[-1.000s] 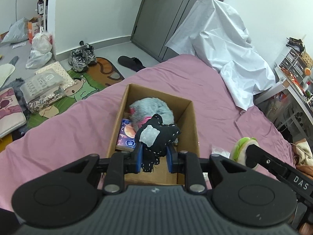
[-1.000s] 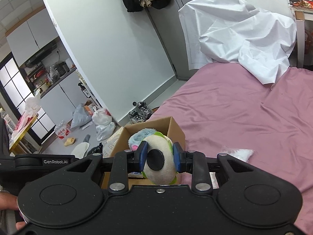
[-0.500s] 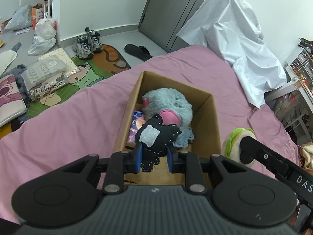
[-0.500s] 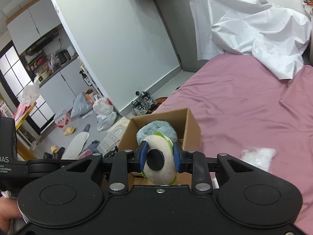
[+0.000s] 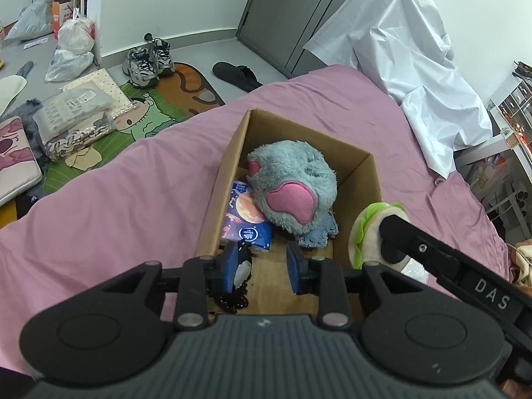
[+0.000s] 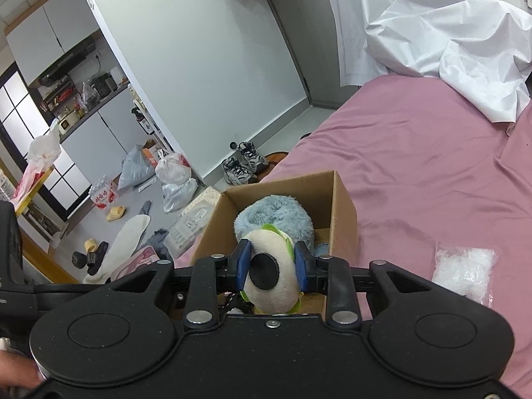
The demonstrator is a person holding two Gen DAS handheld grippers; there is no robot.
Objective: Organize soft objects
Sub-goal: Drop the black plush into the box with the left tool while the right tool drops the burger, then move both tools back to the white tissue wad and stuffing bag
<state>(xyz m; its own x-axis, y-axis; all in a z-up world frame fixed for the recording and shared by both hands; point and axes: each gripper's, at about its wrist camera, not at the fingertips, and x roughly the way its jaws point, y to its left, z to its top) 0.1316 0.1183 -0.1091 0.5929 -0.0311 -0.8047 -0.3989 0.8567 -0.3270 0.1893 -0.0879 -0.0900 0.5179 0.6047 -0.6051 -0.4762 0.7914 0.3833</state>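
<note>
An open cardboard box (image 5: 362, 179) sits on the pink bed and holds a grey-blue plush with pink patches (image 5: 296, 183) and a blue tissue pack (image 5: 246, 219). My left gripper (image 5: 262, 266) hangs over the box's near end with its jaws opening. A small black stitched toy (image 5: 236, 286) droops beside the left pad, and the right pad stands clear of it. My right gripper (image 6: 271, 266) is shut on a cream and green plush with a black disc (image 6: 272, 286), just at the box's (image 6: 342, 206) near right corner.
A crumpled white sheet (image 5: 415, 66) covers the bed's far end. A small clear bag of white stuff (image 6: 465, 269) lies on the bed right of the box. Shoes (image 5: 146, 61), bags and packages litter the floor to the left.
The left jaws have parted, and the black toy has slid down from between them. Both grippers have come closer to the box and lower.
</note>
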